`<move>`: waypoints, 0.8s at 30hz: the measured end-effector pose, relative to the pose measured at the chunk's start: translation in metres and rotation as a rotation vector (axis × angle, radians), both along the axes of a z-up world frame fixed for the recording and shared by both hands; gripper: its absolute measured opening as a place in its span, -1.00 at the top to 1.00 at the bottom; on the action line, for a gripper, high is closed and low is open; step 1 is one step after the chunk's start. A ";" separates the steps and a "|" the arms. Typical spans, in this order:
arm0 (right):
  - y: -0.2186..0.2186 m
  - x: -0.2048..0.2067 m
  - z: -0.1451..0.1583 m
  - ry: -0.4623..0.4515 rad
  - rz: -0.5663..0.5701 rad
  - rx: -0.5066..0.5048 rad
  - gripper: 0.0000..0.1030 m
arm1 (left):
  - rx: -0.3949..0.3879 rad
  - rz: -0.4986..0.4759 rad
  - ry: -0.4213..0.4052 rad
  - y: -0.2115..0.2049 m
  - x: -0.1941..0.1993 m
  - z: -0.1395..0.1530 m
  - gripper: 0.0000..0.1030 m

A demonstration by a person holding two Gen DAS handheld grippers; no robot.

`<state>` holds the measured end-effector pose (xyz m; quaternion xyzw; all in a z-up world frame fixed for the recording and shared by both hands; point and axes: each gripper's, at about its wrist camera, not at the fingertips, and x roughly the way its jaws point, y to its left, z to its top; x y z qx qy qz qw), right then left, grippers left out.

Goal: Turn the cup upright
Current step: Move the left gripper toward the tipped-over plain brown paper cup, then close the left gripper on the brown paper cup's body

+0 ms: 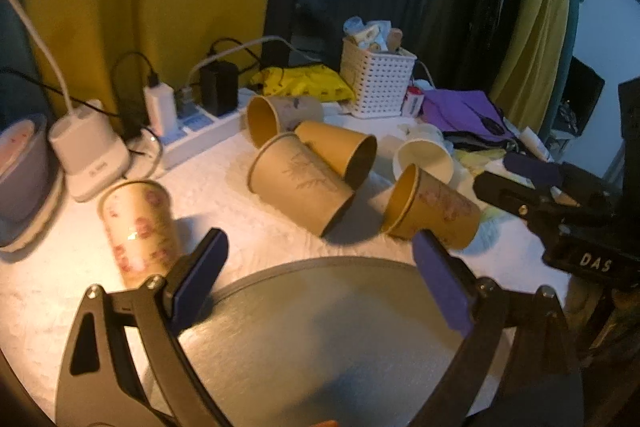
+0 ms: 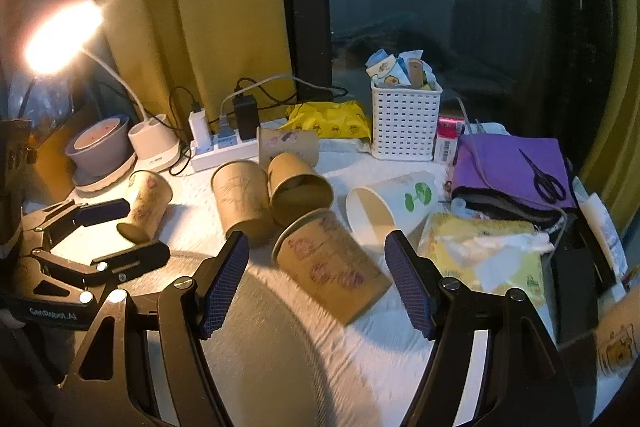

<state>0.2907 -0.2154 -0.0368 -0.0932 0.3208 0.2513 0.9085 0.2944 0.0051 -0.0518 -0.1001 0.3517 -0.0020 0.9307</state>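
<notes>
Several paper cups lie on their sides on a white cloth. A brown cup with pink flowers [image 2: 334,265] lies between my right gripper's [image 2: 320,259] open fingers; it also shows in the left wrist view [image 1: 434,209]. A white cup [image 2: 390,207] lies behind it. Another flowered cup [image 1: 138,227] lies just left of my left gripper [image 1: 320,255], which is open and empty above a grey round tray [image 1: 320,327]. Three brown cups [image 1: 298,179] lie in a cluster at the middle. The right gripper [image 1: 532,187] shows at the right in the left wrist view.
A lit desk lamp [image 2: 154,143], a power strip [image 2: 222,149] with chargers, and a bowl [image 2: 98,145] stand at the back left. A white basket [image 2: 404,121], purple cloth with scissors [image 2: 546,181] and tissue pack [image 2: 484,251] crowd the right.
</notes>
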 end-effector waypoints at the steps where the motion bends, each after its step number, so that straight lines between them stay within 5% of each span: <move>1: 0.000 0.005 -0.001 0.002 0.001 0.002 -0.43 | -0.018 0.004 0.011 0.001 0.005 -0.002 -0.83; 6: 0.000 0.026 -0.001 -0.002 0.015 0.006 -0.43 | -0.084 0.047 0.056 0.007 0.031 -0.011 -0.83; 24: -0.008 0.069 -0.013 0.020 0.032 0.041 -0.43 | -0.140 0.166 0.168 0.021 0.099 -0.052 -0.83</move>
